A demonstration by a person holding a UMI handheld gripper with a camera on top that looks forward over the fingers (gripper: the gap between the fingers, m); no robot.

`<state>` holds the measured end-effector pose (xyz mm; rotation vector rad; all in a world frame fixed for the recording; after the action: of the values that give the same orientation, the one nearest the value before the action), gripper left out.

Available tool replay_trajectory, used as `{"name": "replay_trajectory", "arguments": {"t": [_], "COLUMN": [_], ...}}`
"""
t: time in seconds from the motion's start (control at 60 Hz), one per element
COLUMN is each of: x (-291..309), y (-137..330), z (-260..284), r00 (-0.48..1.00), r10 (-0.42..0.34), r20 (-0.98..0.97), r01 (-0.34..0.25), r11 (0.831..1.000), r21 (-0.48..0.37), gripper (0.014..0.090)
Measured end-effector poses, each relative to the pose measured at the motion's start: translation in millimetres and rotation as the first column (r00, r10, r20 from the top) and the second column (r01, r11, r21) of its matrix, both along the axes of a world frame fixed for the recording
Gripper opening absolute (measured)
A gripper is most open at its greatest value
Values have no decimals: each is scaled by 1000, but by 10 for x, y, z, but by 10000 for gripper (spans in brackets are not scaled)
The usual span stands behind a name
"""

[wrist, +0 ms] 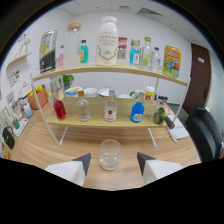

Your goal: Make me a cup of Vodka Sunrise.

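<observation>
The gripper (110, 161) is wide open and holding nothing, with the empty glass (109, 153) between its fingers near the table's (45, 145) front edge — probably slick, breakable, so grab mid-wall.

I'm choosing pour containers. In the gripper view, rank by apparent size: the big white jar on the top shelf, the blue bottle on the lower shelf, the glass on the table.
1. White jar, largest.
2. and 3. Glass and blue bottle look alike; the glass sits just ahead of the open gripper, so nearness inflates it.
</observation>
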<state>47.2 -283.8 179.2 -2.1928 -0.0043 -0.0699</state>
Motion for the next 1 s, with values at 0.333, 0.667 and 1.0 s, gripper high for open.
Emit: {"name": "replay_trajectory", "arguments": {"t": [0.333, 0.667, 1.0], "x": [-68, -1155, -1809], "y": [-215, -103, 1042], "z": [-8, 64, 279], "r00": [999, 994, 993], "r10": [-44, -1, 55], "r20": [4, -109, -103], "r01": [44, 19, -19], "r11": [999, 986, 944], "r21": [5, 165, 329], "gripper": [864, 859, 845]}}
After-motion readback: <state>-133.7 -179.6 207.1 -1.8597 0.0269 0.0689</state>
